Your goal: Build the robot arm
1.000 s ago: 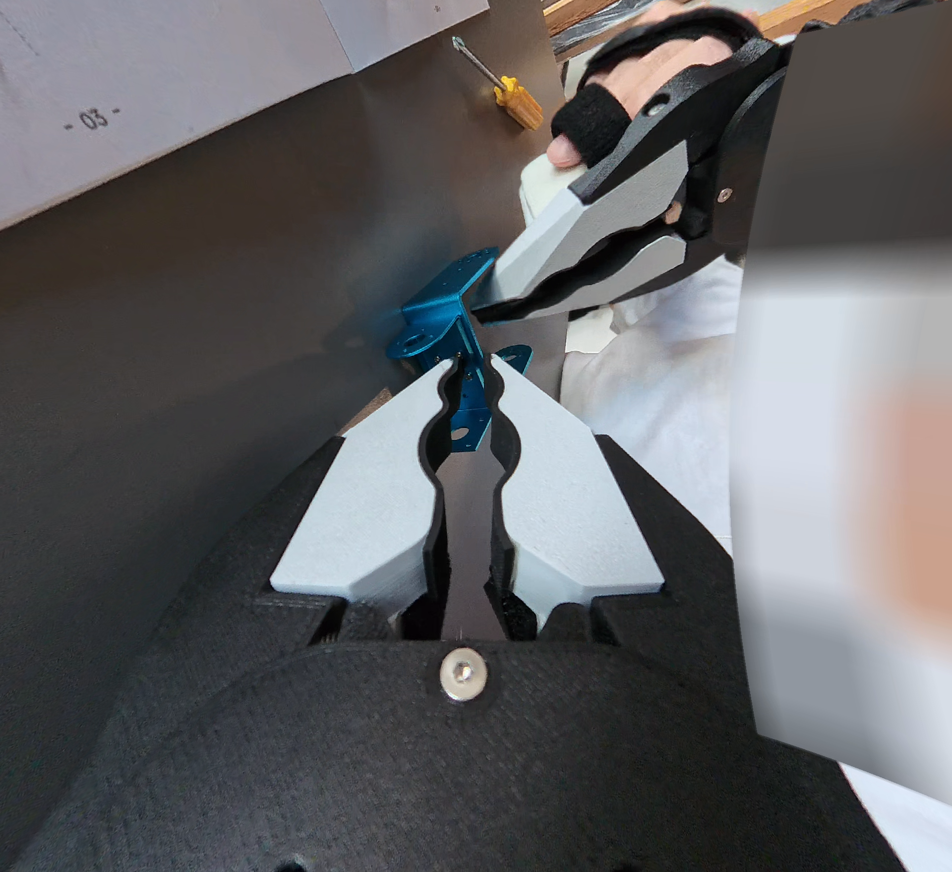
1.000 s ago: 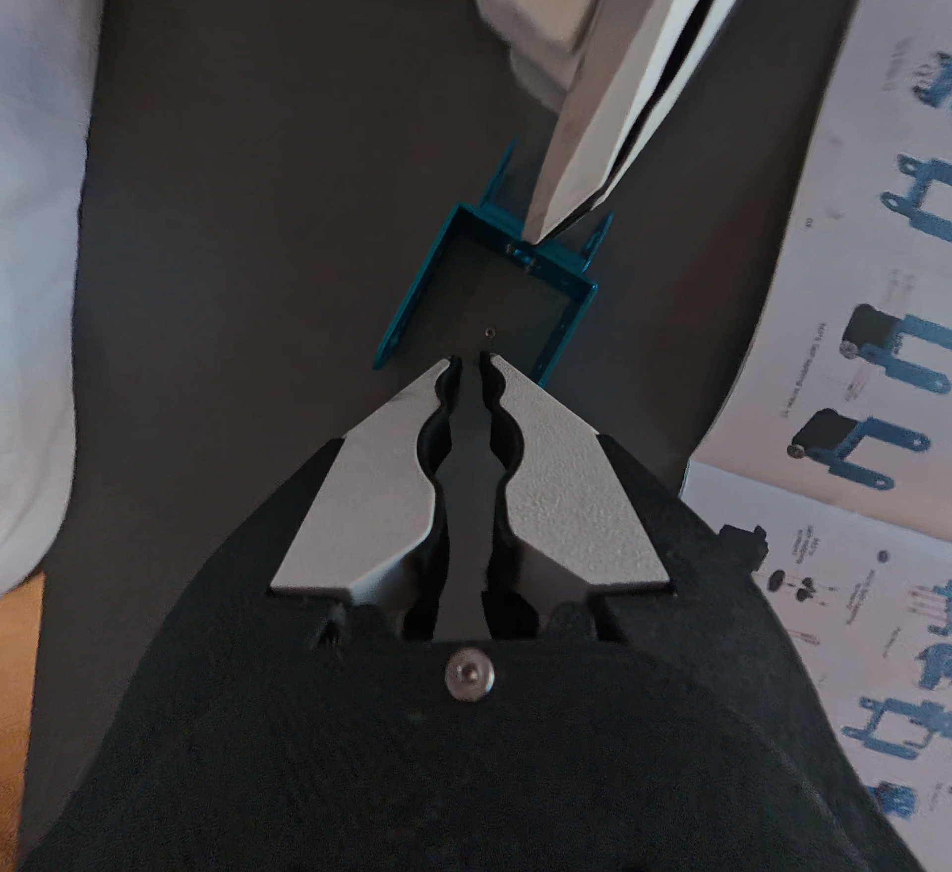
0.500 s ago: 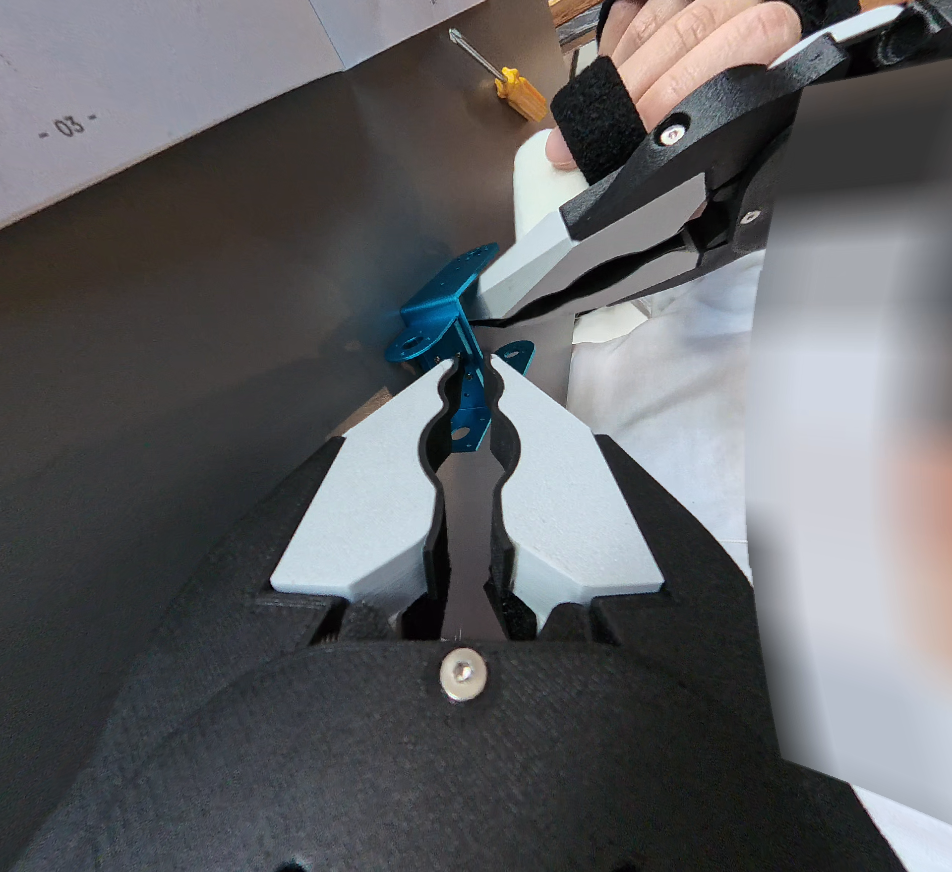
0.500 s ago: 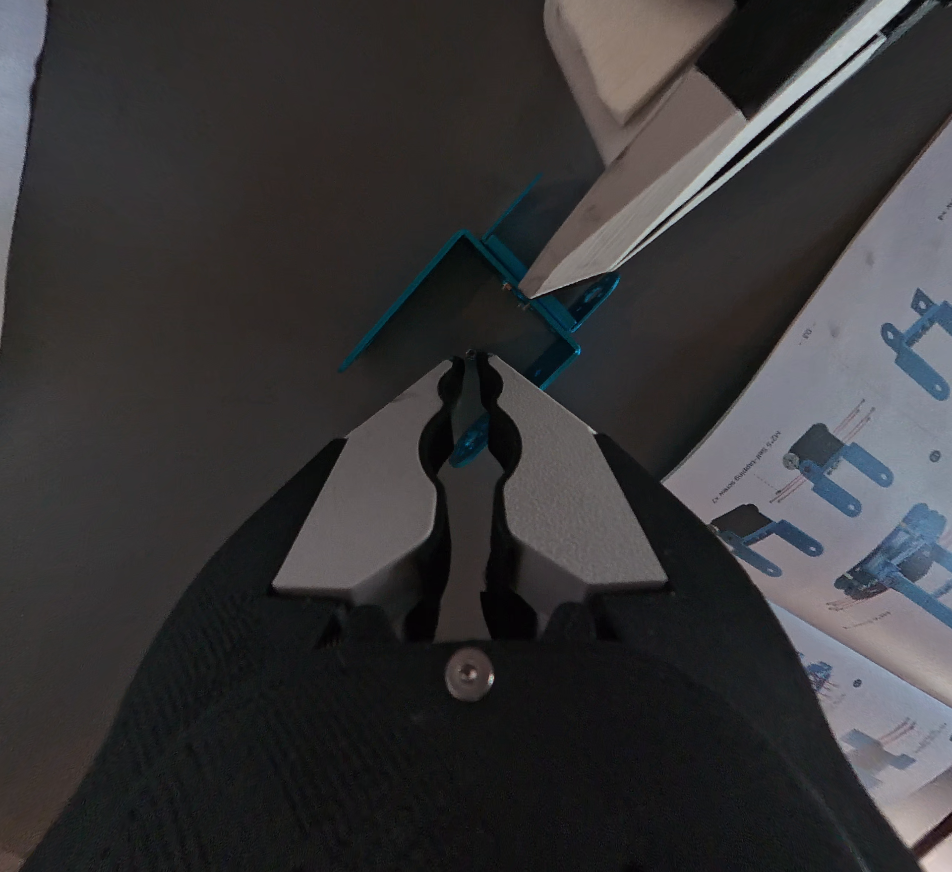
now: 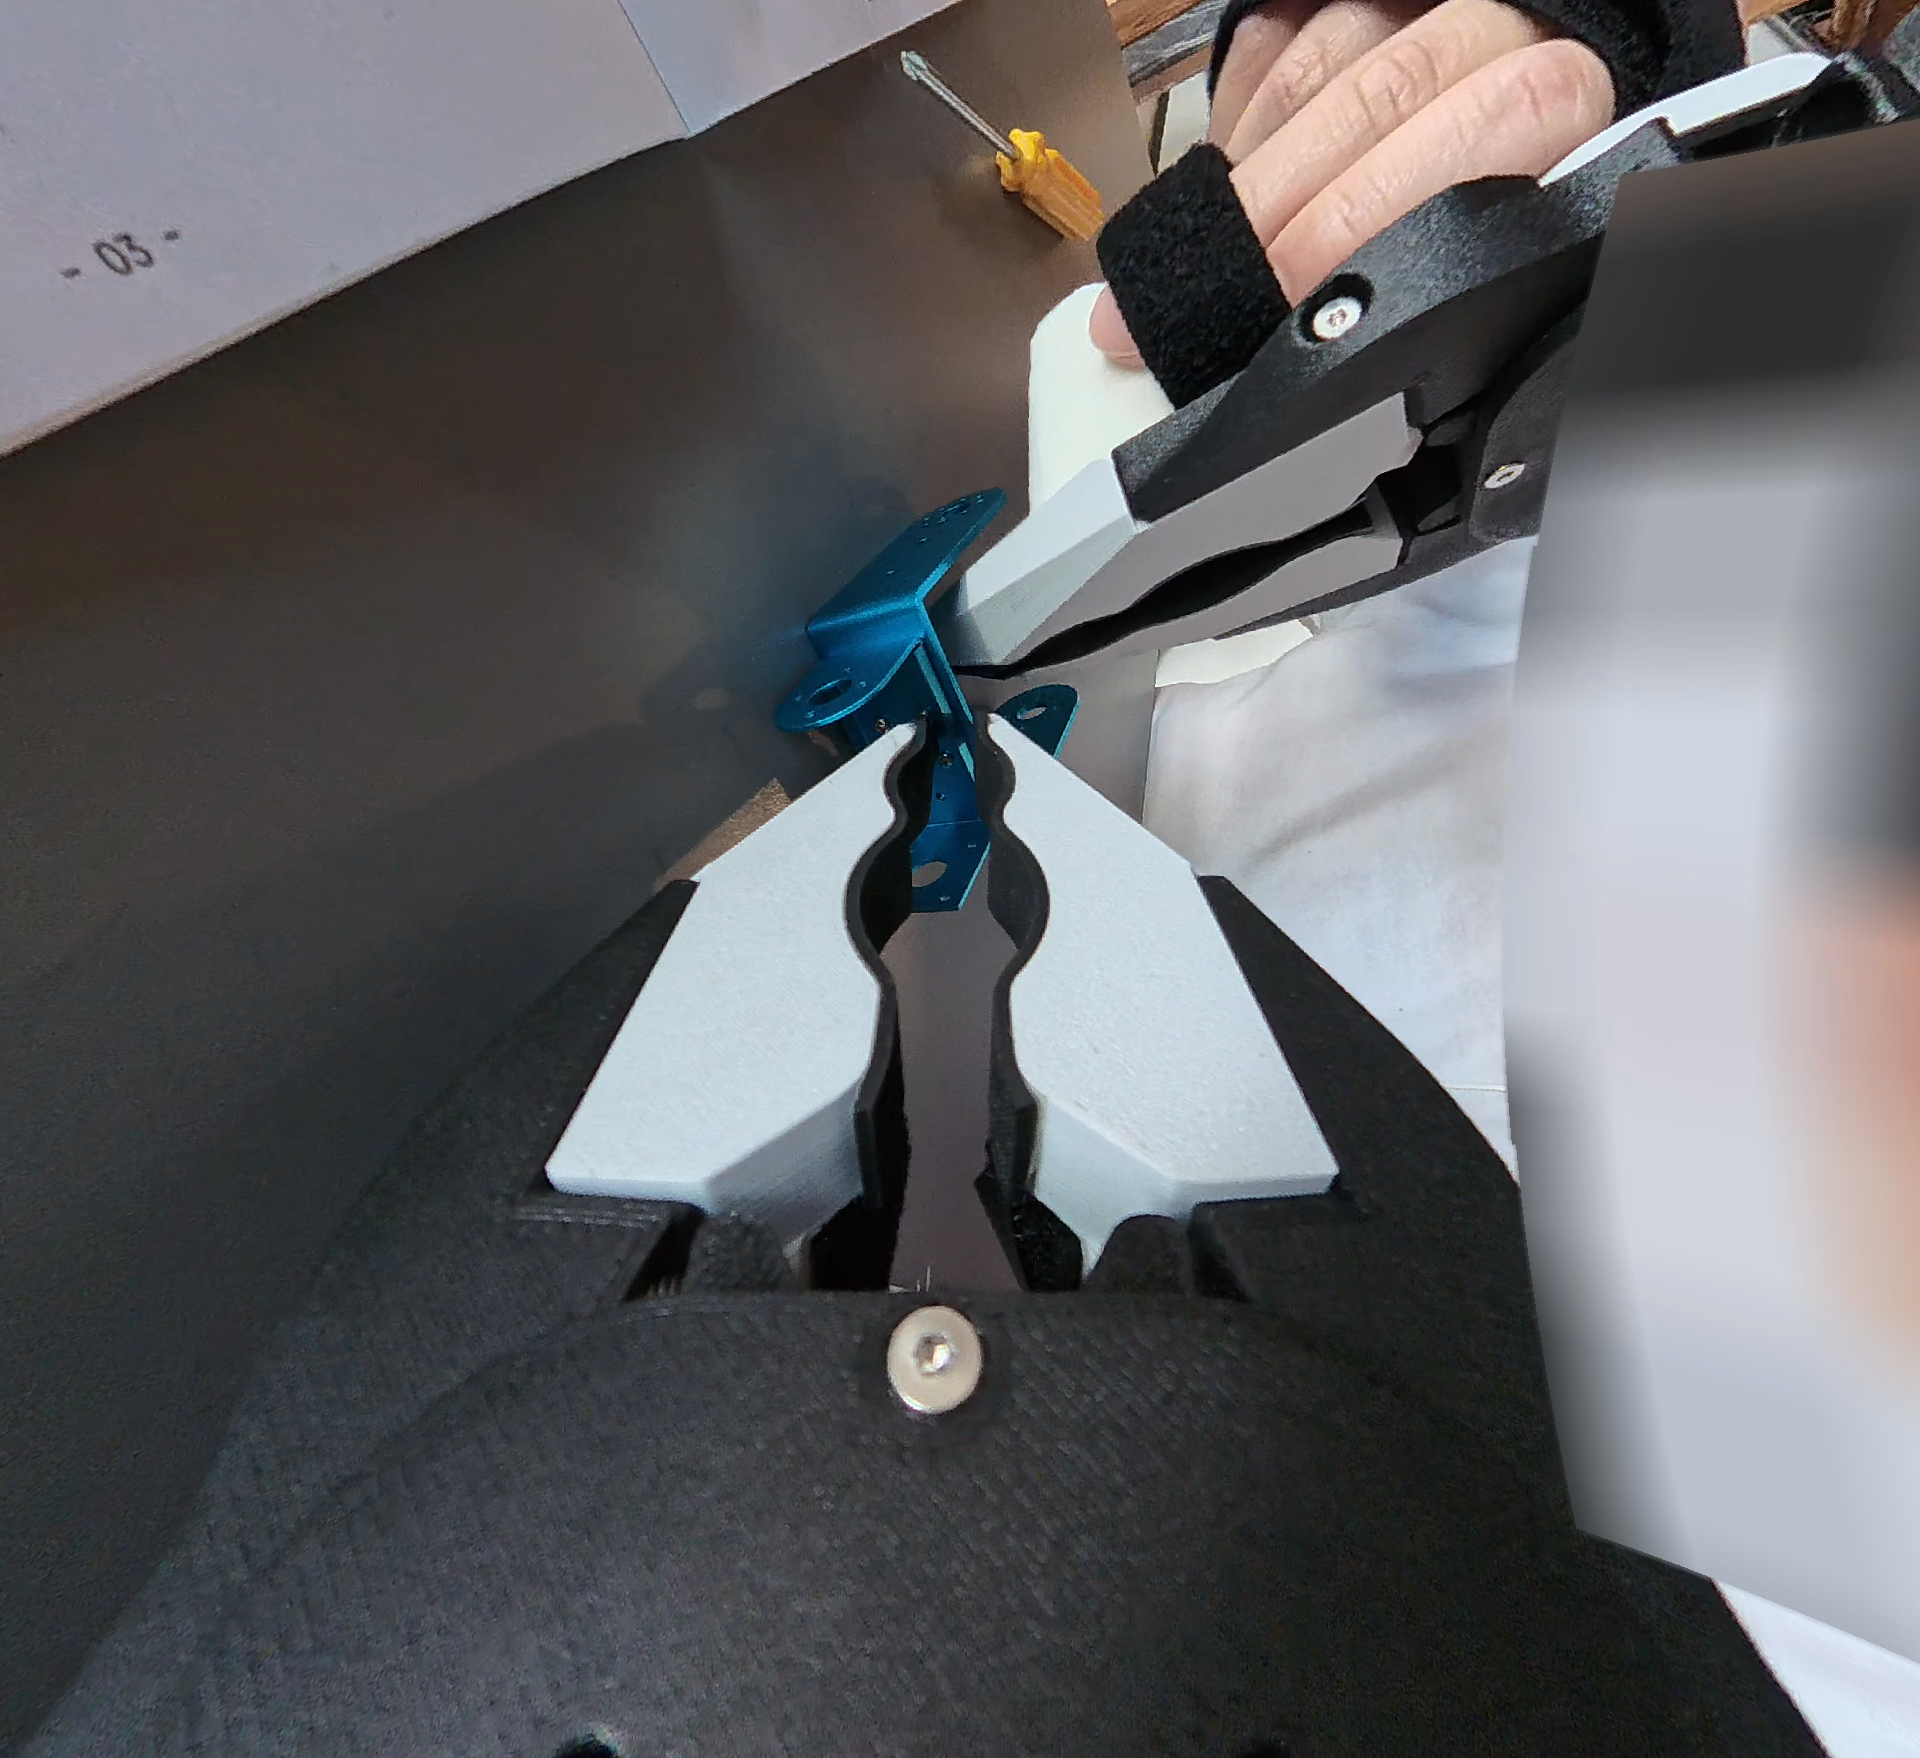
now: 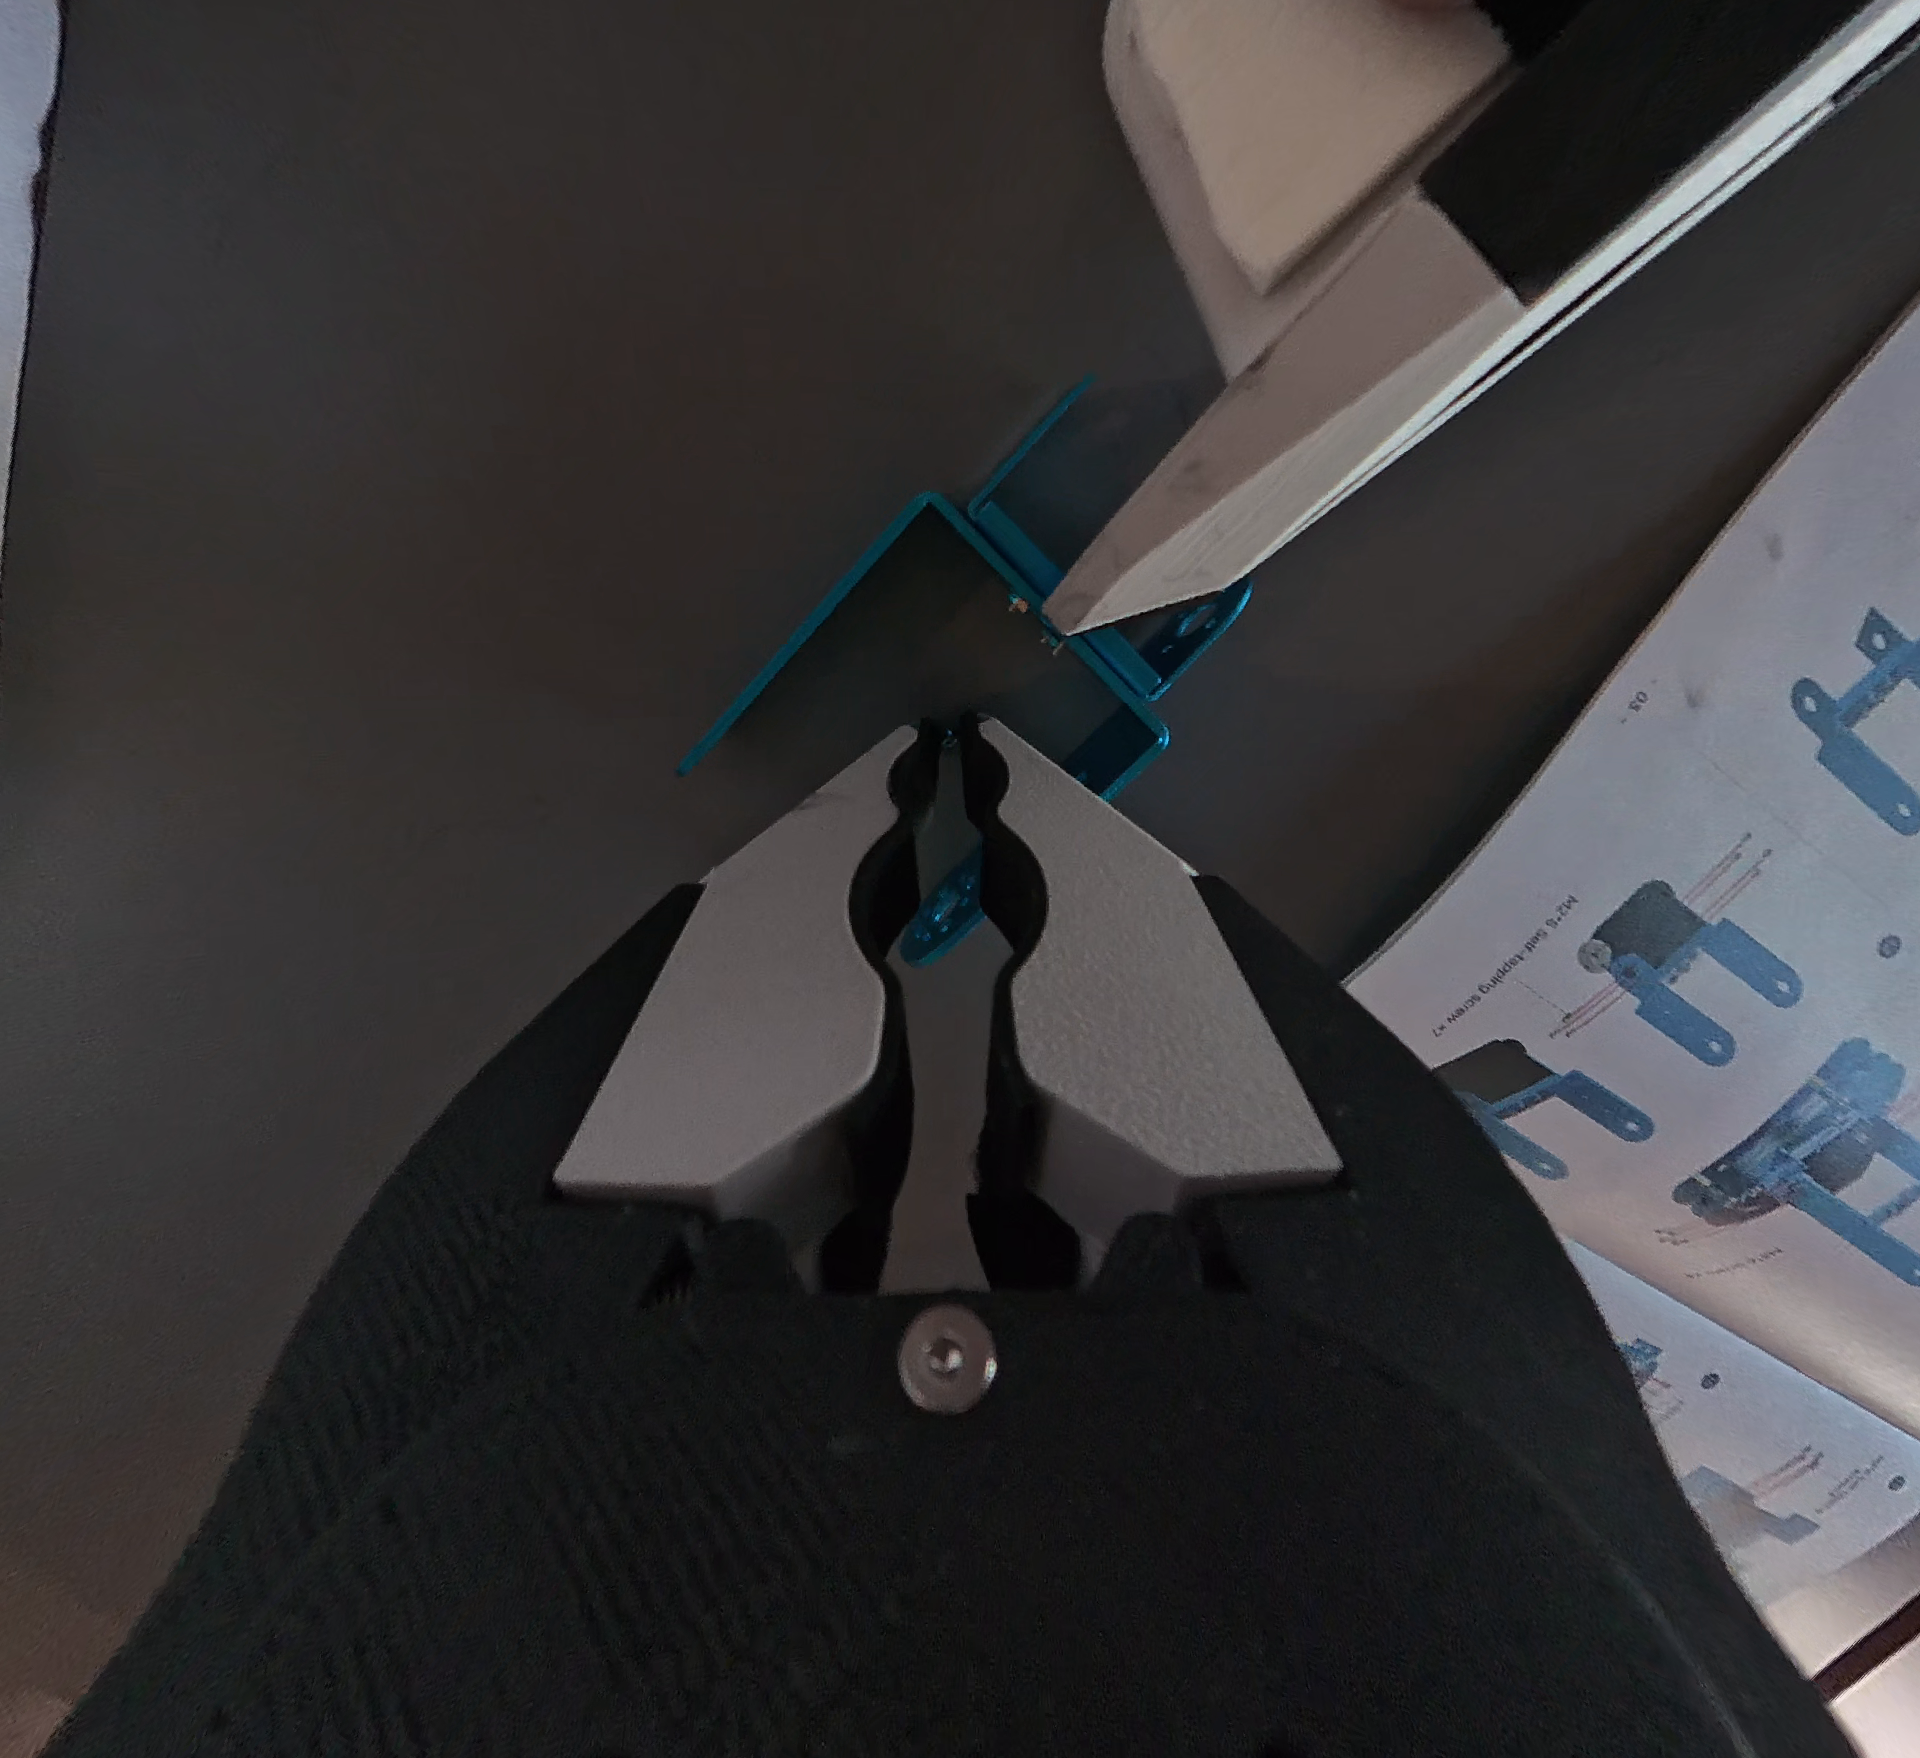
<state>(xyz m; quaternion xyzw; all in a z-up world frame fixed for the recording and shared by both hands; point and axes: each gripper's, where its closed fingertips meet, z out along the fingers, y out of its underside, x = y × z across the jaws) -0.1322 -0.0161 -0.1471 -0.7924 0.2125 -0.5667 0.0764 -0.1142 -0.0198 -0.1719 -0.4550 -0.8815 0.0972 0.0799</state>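
A blue metal bracket (image 5: 883,617) stands on the dark table (image 5: 416,669). My left gripper (image 5: 951,737) is shut on one thin wall of it. In the right wrist view the bracket (image 6: 1127,747) is an open frame, with the left gripper (image 6: 1065,617) pinching its far wall. My right gripper (image 6: 951,734) is shut, with what looks like a small screw at its tips, just inside the frame's open side. In the left wrist view the right gripper (image 5: 971,648) comes in from the right and touches the bracket's top corner.
Printed instruction sheets (image 5: 312,98) lie along the table's far side and show in the right wrist view (image 6: 1714,877). A yellow-handled screwdriver (image 5: 1044,170) lies beyond the bracket. A white block (image 5: 1081,399) sits under the gloved hand. White cloth (image 5: 1330,825) is at the right. Less than 4 cm separates the two grippers' tips.
The right gripper has swung round and closed in on the bracket, its hand rising in the left wrist view. The left gripper has kept its hold on the bracket.
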